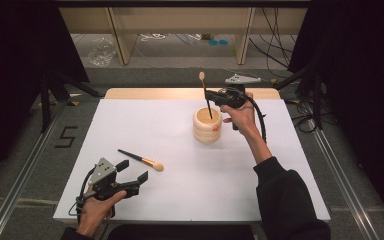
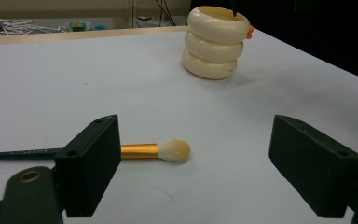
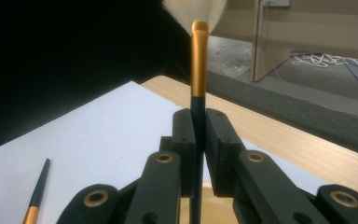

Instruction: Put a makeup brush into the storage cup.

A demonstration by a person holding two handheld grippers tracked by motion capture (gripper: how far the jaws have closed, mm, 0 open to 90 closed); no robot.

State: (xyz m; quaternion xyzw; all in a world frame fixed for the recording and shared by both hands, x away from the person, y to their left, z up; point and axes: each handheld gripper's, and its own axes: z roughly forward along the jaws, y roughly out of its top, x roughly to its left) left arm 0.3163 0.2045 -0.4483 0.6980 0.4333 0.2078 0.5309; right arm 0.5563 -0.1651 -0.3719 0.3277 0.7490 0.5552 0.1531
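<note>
Cream holder [image 1: 207,125]: ribbed, three stacked rings, open top; stands far-centre on the white mat [image 1: 180,200], upright, so a brush can drop in handle first.
Held brush [image 1: 205,95]: clamped in right gripper [image 1: 219,96] by its dark handle; bristle head up, handle end down inside holder's mouth. In right gripper view the gold ferrule [image 3: 198,60] rises straight above the shut jaws, bristles at top edge.
Why held so: grip mid-handle keeps brush vertical & leaves the lower end free to enter the holder w/o jaws hitting the rim. Bristles up = stored clean.
Right gripper: clenched on brush, just right of & above the holder, hand behind it.
Step (judged): lowering brush into holder; release likely next once handle end rests on the bottom. Can't tell if it touches bottom yet.
2nd brush [image 2: 121,151]: lies flat on mat, near-left, well apart from holder; bristles point right, handle left. In left gripper view it's partly behind one jaw.
Left gripper [image 1: 130,175]: released, jaws wide, nothing between them; rests low at near-left, just near of 2nd brush. Prob. parked ready to take it.
Risk: letting go early → brush tips, could knock holder's rim.
Far: wood table edge [image 1: 180,93] past the mat.
</note>
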